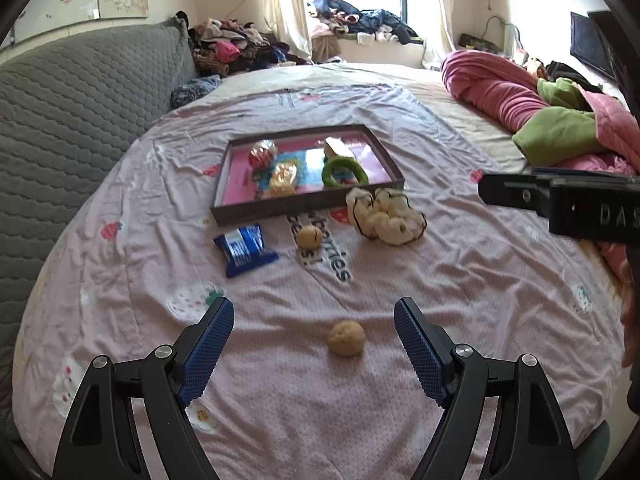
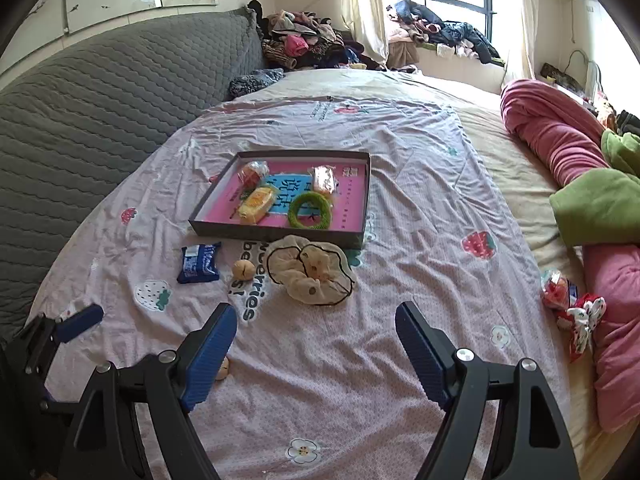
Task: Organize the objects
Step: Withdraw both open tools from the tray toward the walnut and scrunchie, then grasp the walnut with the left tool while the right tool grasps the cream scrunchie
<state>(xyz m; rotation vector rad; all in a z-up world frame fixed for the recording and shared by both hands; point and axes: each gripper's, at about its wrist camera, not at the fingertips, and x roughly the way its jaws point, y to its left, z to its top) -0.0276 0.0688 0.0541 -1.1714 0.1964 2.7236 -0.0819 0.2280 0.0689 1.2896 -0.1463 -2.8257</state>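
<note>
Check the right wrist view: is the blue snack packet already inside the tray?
No, the blue snack packet lies on the bedsheet outside the tray, just off its near left corner.

The left tongs [image 1: 314,316] gape empty above a tan ball [image 1: 346,338] on the sheet [image 1: 280,400].
</note>
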